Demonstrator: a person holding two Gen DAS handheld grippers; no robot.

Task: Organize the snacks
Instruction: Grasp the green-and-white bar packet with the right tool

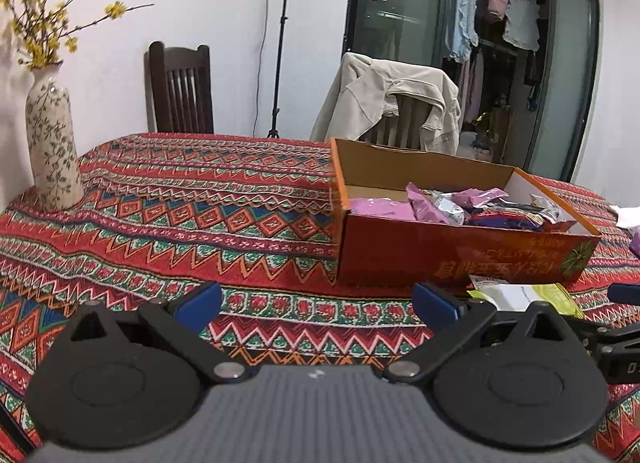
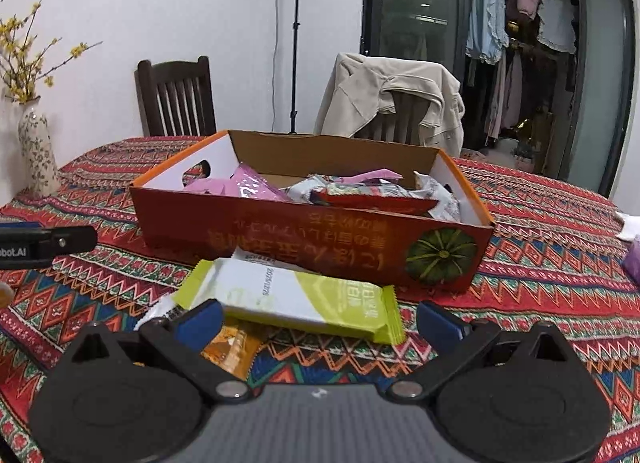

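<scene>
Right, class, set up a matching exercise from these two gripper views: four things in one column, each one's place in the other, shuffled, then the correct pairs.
Things:
1. green-and-white snack packet
2. pink snack packets
3. vase
4. beige jacket

Places:
A. draped over a chair
B. inside the cardboard box
C. on the tablecloth, at the table's far left
D. on the tablecloth in front of the box

Pairs: 1-D, 2-B, 3-C, 4-A

Black tool (image 2: pixel 318 319), blue fingertips (image 2: pixel 200 323)
</scene>
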